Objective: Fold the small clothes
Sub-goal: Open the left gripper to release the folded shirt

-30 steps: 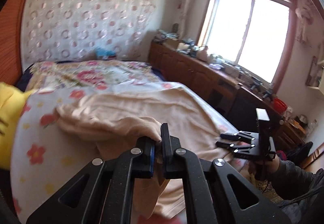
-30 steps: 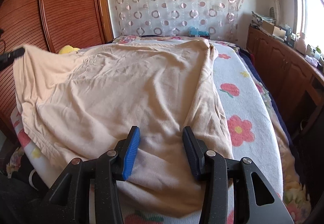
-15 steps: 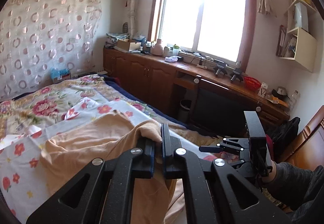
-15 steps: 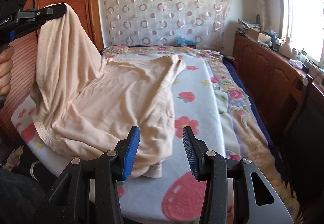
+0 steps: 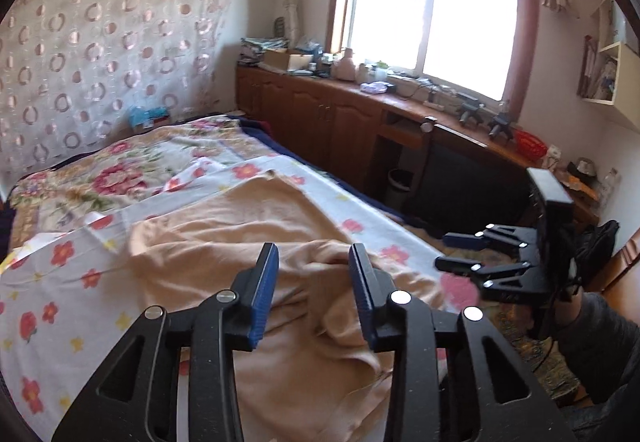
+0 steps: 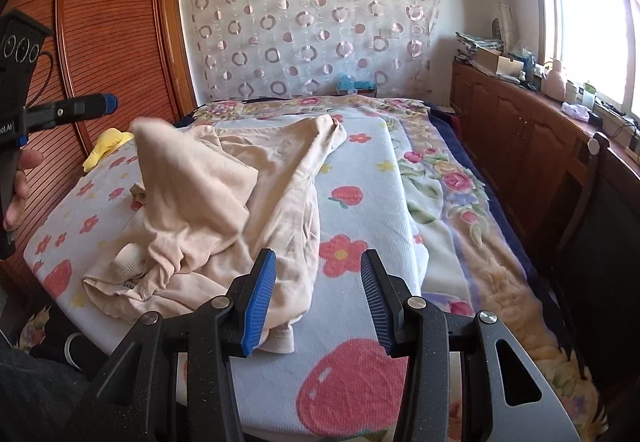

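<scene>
While both grippers gape, garment [image 6: 224,210] lies crumpled near bed edge [image 6: 52,282].

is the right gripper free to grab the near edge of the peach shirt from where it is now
Probably yes. The right gripper is open and empty, and the peach shirt lies crumpled on the bed with its near hem just beyond the left finger. Nothing lies between them; the left gripper is open too, off to the side.

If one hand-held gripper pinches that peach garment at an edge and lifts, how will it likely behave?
The peach garment will probably hang floppy: it lies in soft folds and creases on the floral bedspread. It looks thin, so likely light. Pushed, it should bunch up rather than slide flat, as its crumpled near end suggests.
</scene>
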Available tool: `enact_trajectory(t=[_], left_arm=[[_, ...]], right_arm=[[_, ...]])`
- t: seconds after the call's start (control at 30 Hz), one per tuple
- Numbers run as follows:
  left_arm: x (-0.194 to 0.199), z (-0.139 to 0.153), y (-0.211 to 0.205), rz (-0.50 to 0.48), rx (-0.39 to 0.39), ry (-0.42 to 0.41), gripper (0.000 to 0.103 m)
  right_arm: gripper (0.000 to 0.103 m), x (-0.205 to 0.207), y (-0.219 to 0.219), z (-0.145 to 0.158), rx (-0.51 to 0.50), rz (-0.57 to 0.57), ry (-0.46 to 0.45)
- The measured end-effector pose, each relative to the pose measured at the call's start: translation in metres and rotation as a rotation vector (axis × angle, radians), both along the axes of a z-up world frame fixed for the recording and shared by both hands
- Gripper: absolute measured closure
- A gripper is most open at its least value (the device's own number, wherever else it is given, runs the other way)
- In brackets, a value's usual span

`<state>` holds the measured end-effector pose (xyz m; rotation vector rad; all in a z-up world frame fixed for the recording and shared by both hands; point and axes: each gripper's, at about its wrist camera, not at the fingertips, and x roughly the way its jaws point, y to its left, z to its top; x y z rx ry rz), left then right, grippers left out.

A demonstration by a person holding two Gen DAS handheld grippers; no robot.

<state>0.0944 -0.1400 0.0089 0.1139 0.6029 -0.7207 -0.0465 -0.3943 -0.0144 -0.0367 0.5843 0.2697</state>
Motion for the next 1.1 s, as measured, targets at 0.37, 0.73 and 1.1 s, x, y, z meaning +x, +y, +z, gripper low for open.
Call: enact_trajectory(t=[0.37,0.73,1.1], left_arm=[[-0.005,-0.019,0.082,0.197,-0.038,0.018,0.065],[-0.005,-0.016,0.143,0.341,-0.033,-0.024,0.065],[-0.008,-0.027,0.18,0.445,-0.011,-0.027,0.065]], right_arm=[[0.057,0.025,0.03,0.019,-0.027,0.099,-0.039],[0.057,0.074,0.098,0.029,-0.062,0.263,-0.021],[0.053,0.121,0.154,0.038,-0.063,0.39,0.031]])
